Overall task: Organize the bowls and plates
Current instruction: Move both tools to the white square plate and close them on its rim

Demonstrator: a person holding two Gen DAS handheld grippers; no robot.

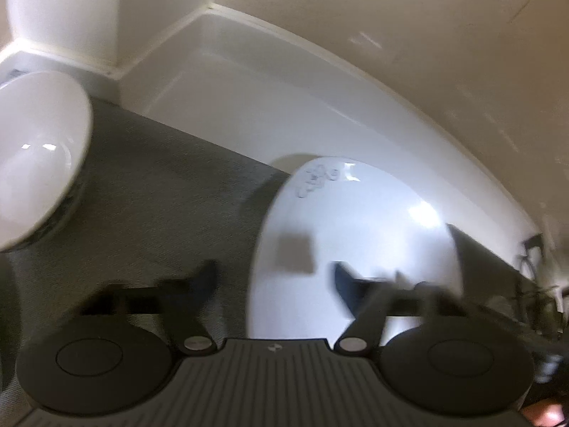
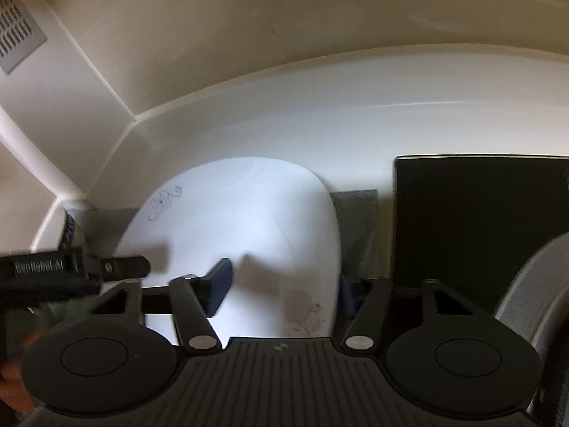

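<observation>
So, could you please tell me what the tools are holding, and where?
Left tool and right tool each straddle a plate rim; grip cannot be told.

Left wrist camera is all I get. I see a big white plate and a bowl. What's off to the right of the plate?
Observer: A flat black rectangular panel lies to the right of the plate, not touching it.
Operator: Is the other gripper near my plate?
Observer: Yes. The right gripper straddles the plate's right edge with its jaws apart, one over the plate and one just off it.
Operator: Anything higher up?
Observer: A grey slotted vent sits high up on the left.
</observation>
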